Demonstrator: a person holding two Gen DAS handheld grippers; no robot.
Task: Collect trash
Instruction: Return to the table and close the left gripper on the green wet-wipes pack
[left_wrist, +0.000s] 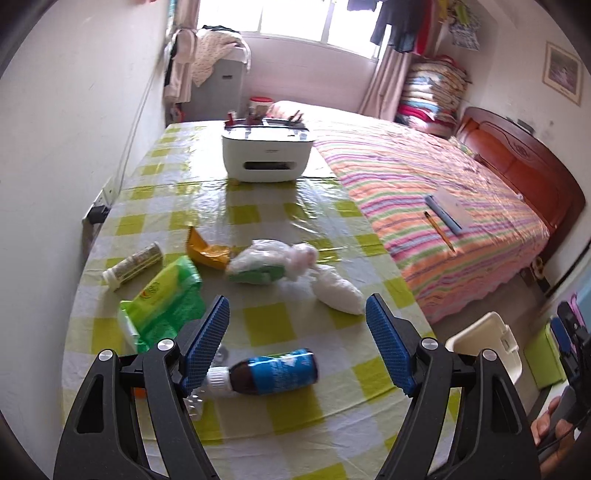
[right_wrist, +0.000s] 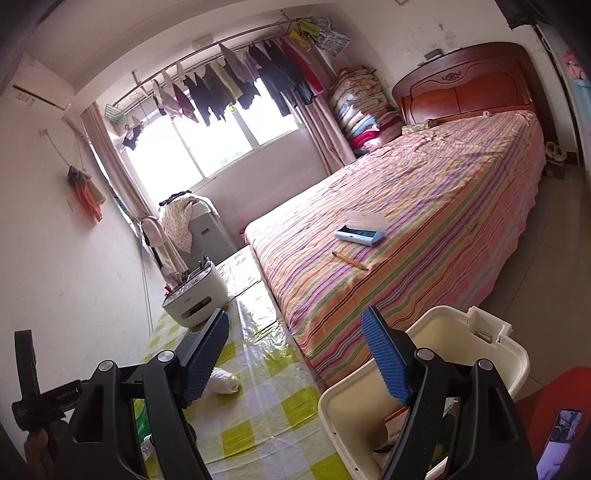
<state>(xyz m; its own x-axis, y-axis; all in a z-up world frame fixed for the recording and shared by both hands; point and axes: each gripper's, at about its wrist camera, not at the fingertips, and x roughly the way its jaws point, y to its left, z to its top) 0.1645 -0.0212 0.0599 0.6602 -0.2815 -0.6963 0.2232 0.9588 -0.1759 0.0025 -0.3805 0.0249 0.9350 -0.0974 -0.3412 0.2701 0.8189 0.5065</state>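
The left gripper (left_wrist: 297, 345) was held wide and empty above the checked table (left_wrist: 295, 417), where a brown bottle (left_wrist: 273, 373), green packet (left_wrist: 166, 299) and white bags (left_wrist: 291, 266) were strewn. The right gripper (right_wrist: 295, 354), likewise spread and empty, was poised beside the cream bin (right_wrist: 424, 373).

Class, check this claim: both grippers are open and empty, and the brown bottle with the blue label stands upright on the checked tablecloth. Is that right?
One detail is wrong. The bottle is not upright: it lies on its side on the tablecloth, white cap toward the left gripper, as the left wrist view shows. The rest holds: the left gripper and the right gripper are open and empty.
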